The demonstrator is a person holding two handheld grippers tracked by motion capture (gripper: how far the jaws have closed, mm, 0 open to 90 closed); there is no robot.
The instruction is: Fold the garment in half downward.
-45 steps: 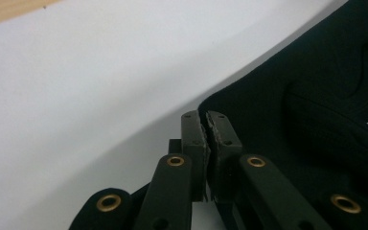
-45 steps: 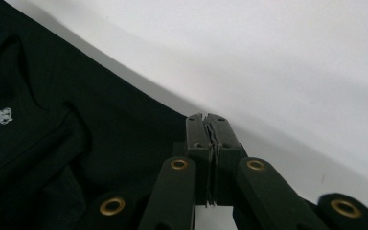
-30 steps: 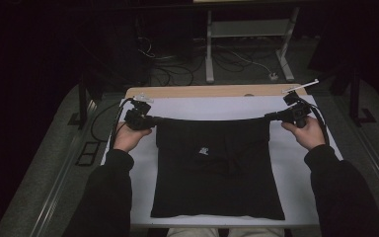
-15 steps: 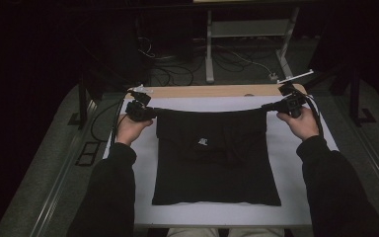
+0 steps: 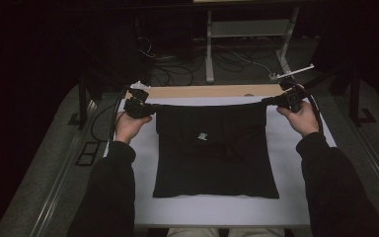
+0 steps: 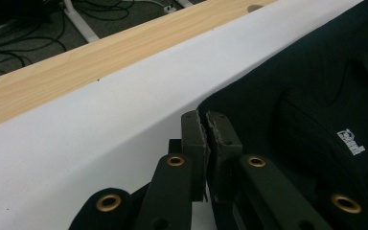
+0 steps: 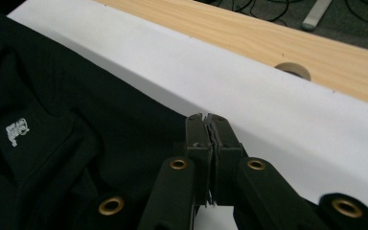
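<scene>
**Black garment pinched at both far corners, stretched across the table**

Black jaws of the left gripper (image 5: 139, 104) are clenched, pads pressed together on a thin fold of the black garment (image 5: 214, 153) at its far left corner; the left gripper view shows cloth edge caught between the pads. The right gripper (image 5: 287, 98) is likewise clenched, grasping the far right corner; in the right gripper view its pads meet with dark fabric trapped in the seam.

Key relation: each gripper holds its own end of the same far hem, so the hem runs as 1 taut, slightly sagging line between them, left to right across the table. From each claw the body of the garment lies inward and toward the person. The long axis of the held edge is crosswise; the cloth below it lies flat on the white table cover (image 5: 296, 197), reaching nearly to the near edge. Neither hand is nearer to the cloth: both are at it, well apart from each other.

Outward from the claws: a small white label (image 5: 202, 136) sits just below the hem near the middle. Beyond the hem runs a strip of bare wooden tabletop (image 5: 202, 92), with a round hole (image 7: 292, 71) near the right gripper.

Count: 2 grippers, 2 hands, 1 garment, 1 label, 1 hole.

Judgement: the coming move likely turns on keeping both corners level as the hem is carried, probably toward the person to fold.
</scene>
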